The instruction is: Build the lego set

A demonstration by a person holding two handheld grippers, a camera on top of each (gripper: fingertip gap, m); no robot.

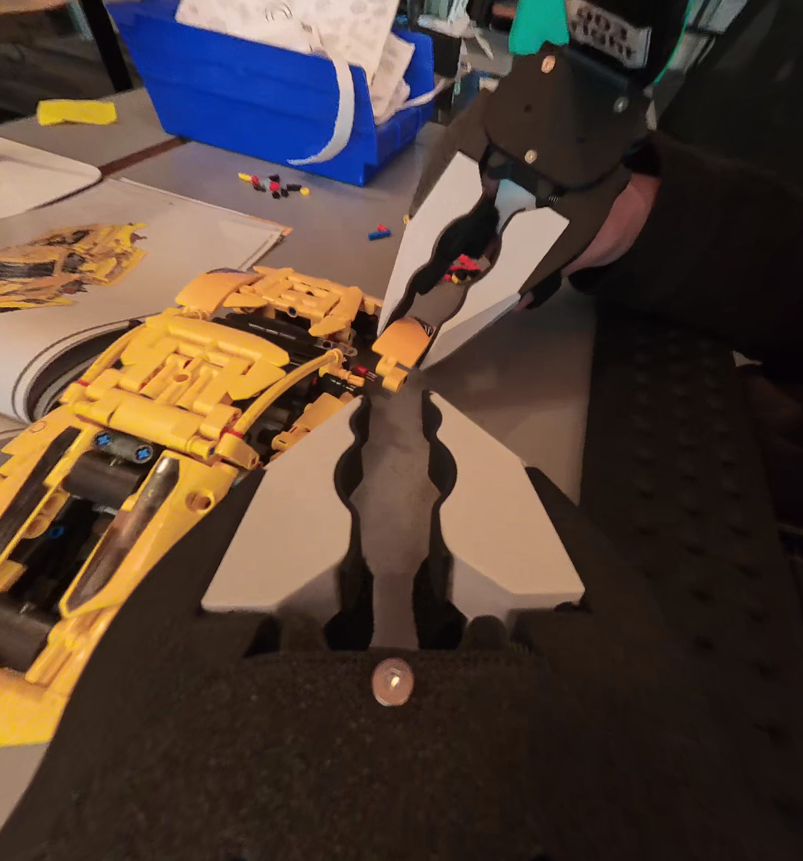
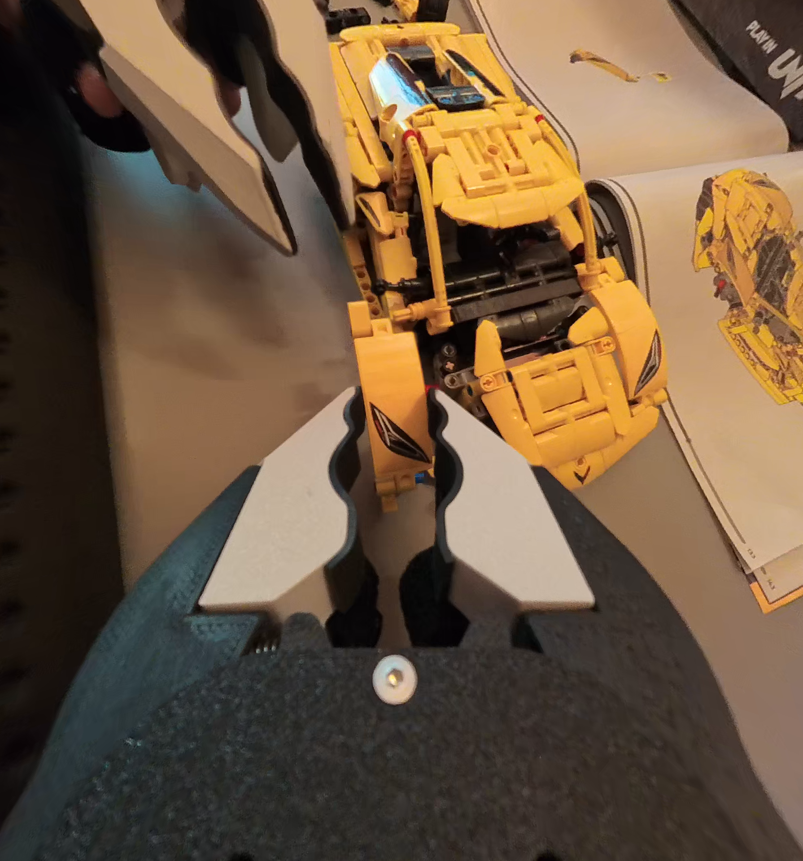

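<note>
A yellow lego sports car (image 1: 180, 372) lies on the grey table, mostly built; it also shows in the right wrist view (image 2: 483, 209). My right gripper (image 2: 394, 393) is shut on a yellow fender panel (image 2: 392, 419) with a black sticker and holds it at the car's front corner. In the left wrist view the right gripper (image 1: 404, 349) pinches this panel (image 1: 402, 342), whose connector sits just beside a red pin (image 1: 360, 371) on the car. My left gripper (image 1: 396, 399) is open and empty, its left finger close against the car's side; it also shows in the right wrist view (image 2: 318, 237).
An open instruction booklet (image 2: 740, 326) lies beside and under the car. A blue bin (image 1: 260, 93) with paper stands at the back. Small loose pieces (image 1: 276, 184) lie in front of it. A black box (image 2: 786, 60) sits far right. A dark mat (image 1: 693, 466) borders the table. Left tips to right tips: about 7 cm.
</note>
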